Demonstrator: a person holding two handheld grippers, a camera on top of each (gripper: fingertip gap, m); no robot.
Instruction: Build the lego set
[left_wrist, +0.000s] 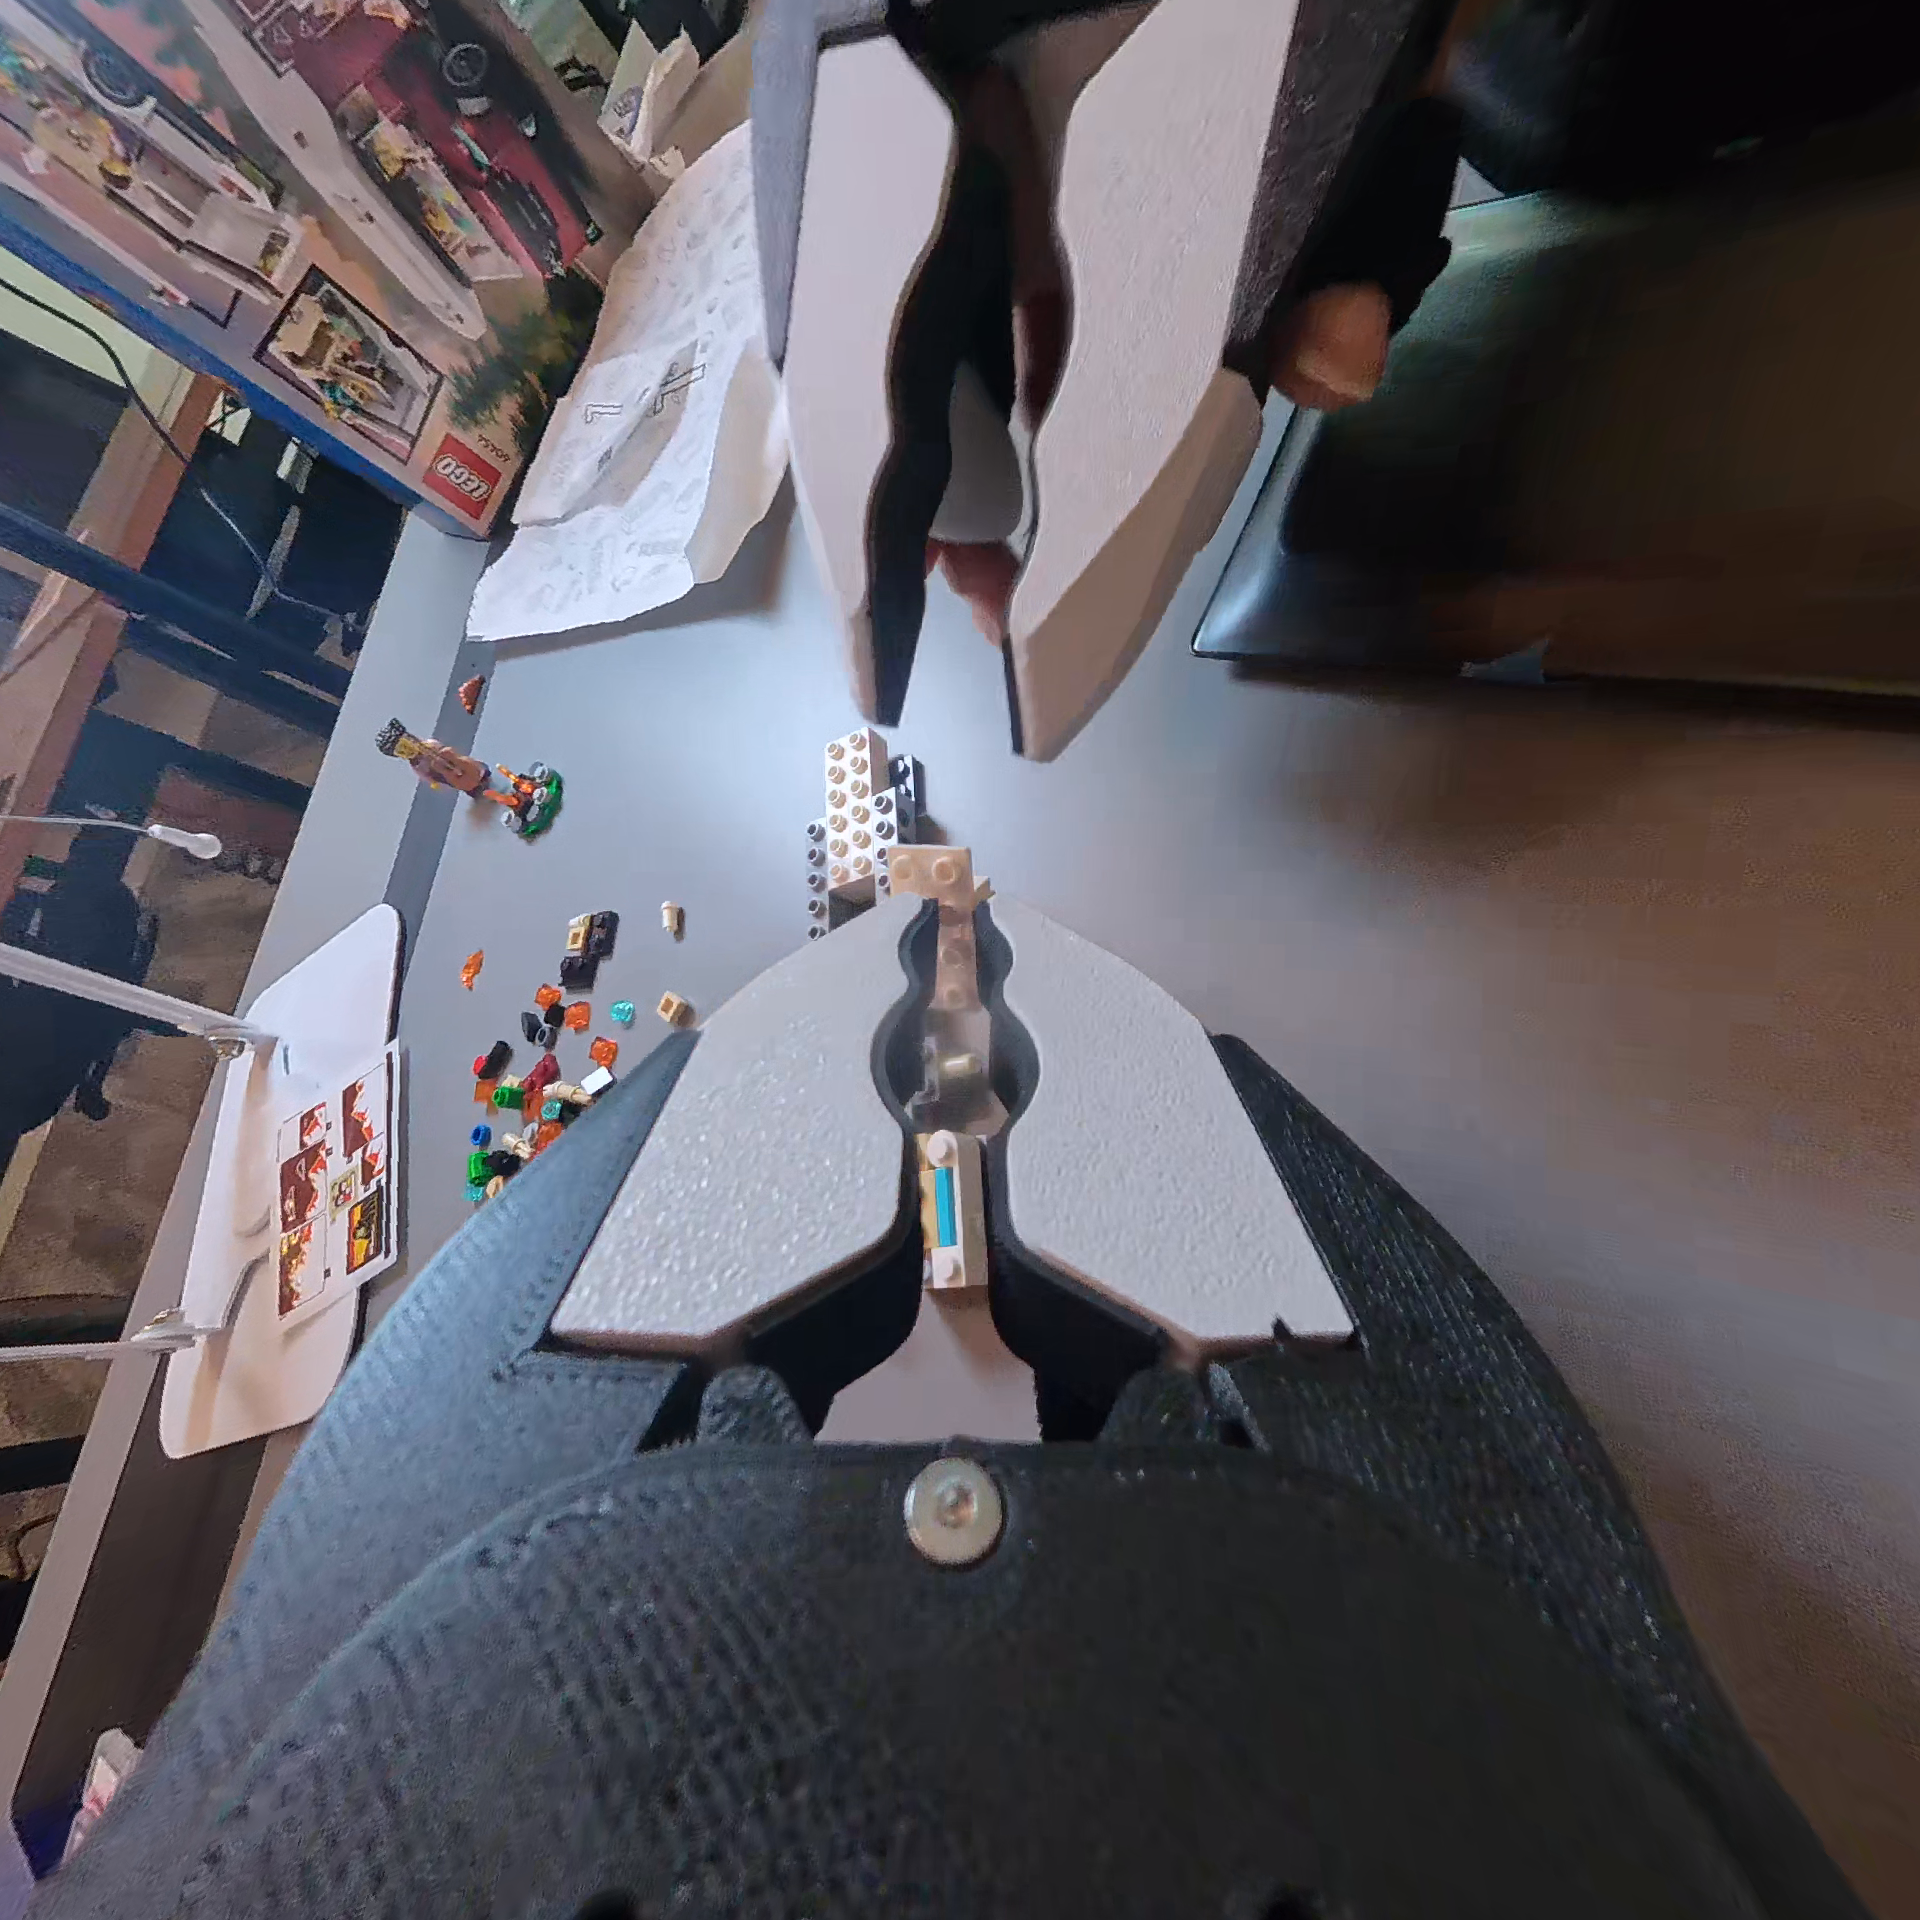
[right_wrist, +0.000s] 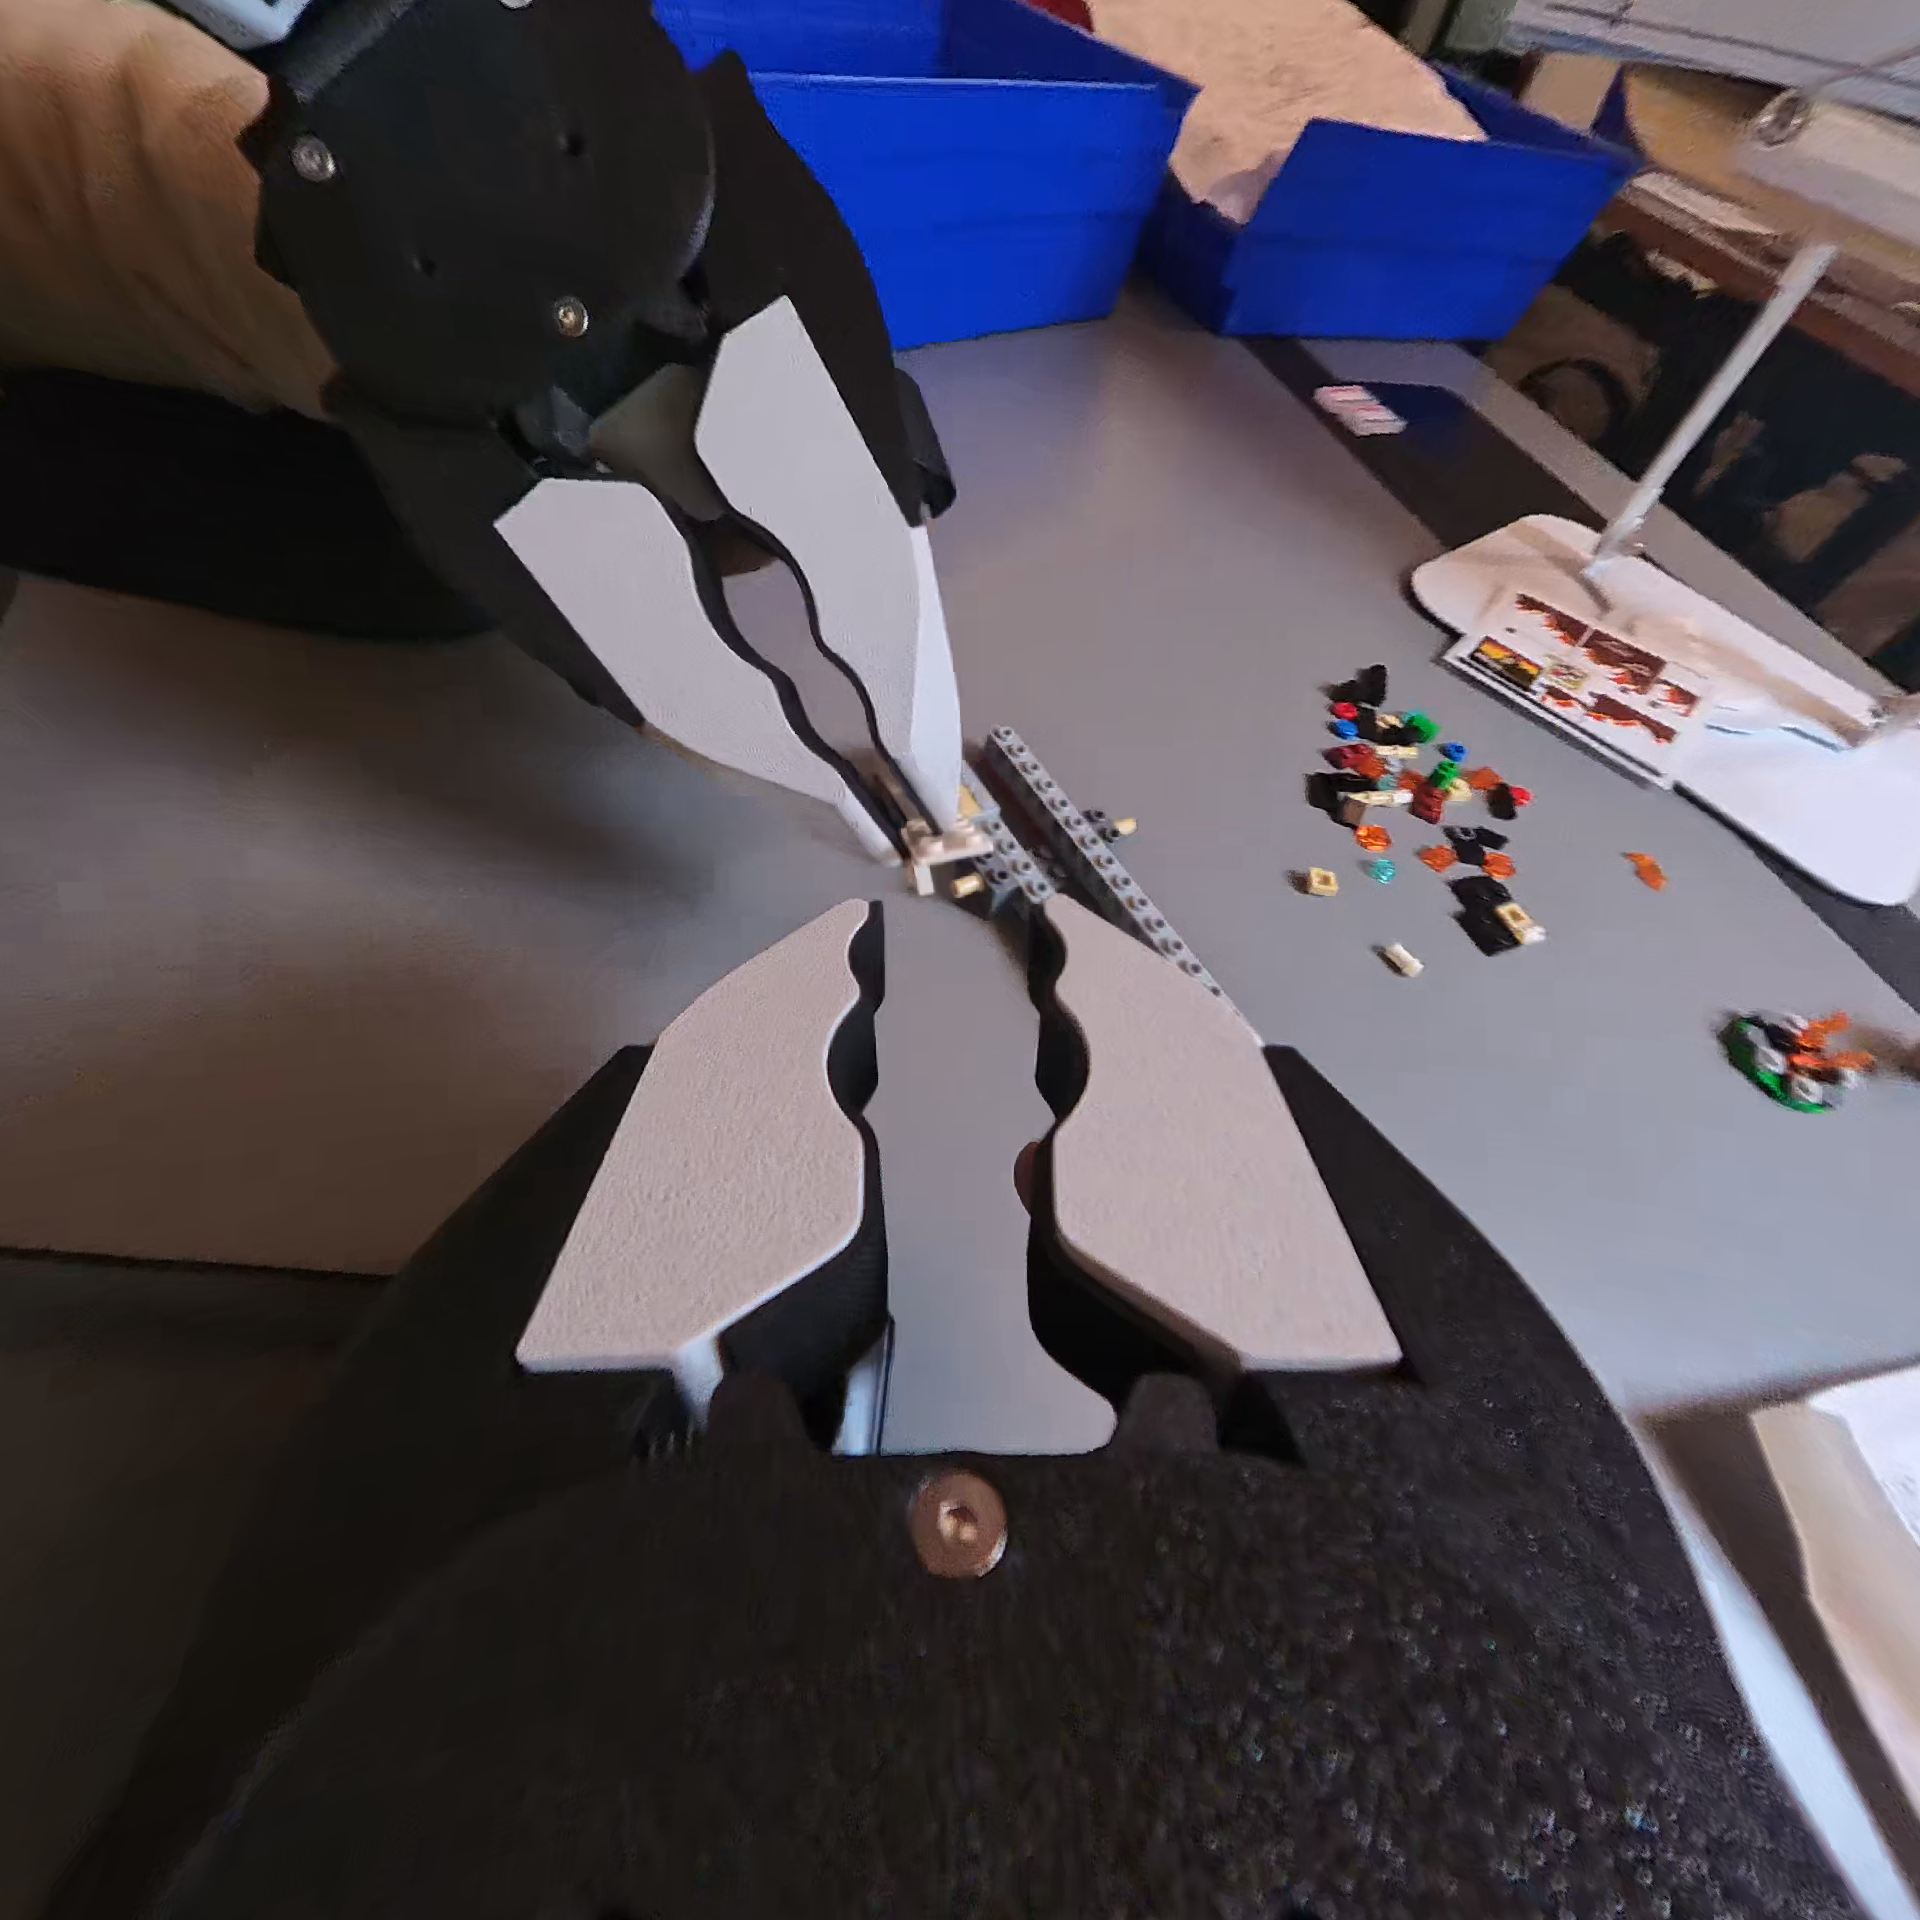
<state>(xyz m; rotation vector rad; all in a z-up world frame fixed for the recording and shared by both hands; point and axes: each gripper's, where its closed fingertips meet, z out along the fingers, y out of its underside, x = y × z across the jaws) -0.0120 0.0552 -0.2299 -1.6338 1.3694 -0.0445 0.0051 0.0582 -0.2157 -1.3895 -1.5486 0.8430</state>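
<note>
Tan plate (left_wrist: 940, 873) you're clamping in left gripper (left_wrist: 954, 914), at grey model (right_wrist: 1049, 842) on table (right_wrist: 1247, 520) | right gripper (right_wrist: 956, 914) hovering, jaws apart, empty | you're needing studs aligned, pressing squarely.

— What did the right gripper (right_wrist: 956, 920) hold?
— Nothing; its fingers stood apart over the grey table (right_wrist: 1195, 582).
— And the left gripper (right_wrist: 920, 831)?
— Clamped on a tan piece (right_wrist: 940, 847), touching the grey lego build (right_wrist: 1060, 831). Loose bricks (right_wrist: 1423, 800) lay well apart.
</note>
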